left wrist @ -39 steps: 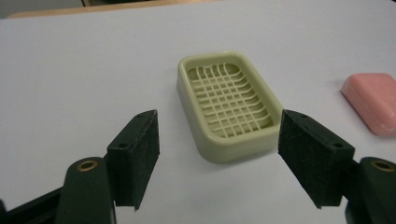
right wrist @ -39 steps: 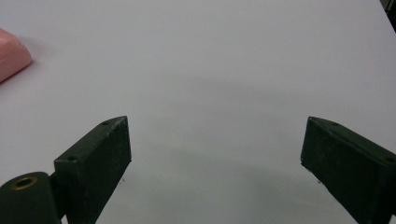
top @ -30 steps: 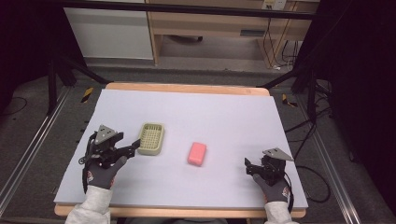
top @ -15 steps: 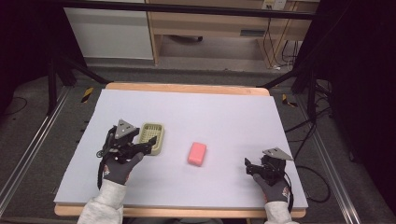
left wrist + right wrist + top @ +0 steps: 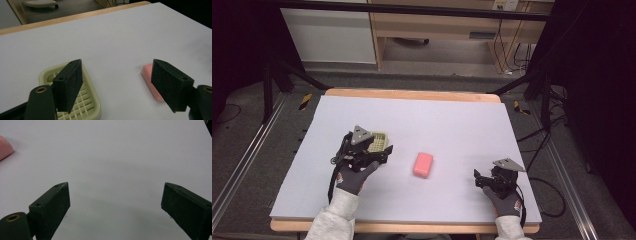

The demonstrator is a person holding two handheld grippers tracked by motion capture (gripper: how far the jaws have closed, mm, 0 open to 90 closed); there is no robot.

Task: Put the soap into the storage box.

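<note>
Pink rounded soap bar (image 5: 423,164) lies mid-table on the white board (image 5: 452,125), just right of the pale-green slatted plastic soap dish (image 5: 82,100). Left gripper (image 5: 379,151), jaws apart, has moved rightward over the dish within the last second, probably heading for the soap. Right gripper (image 5: 482,179), jaws apart, unchanged near the right edge.

On the table (image 5: 452,120), the soap dish (image 5: 379,141) lies left of the soap bar (image 5: 423,164), near but apart.
</note>
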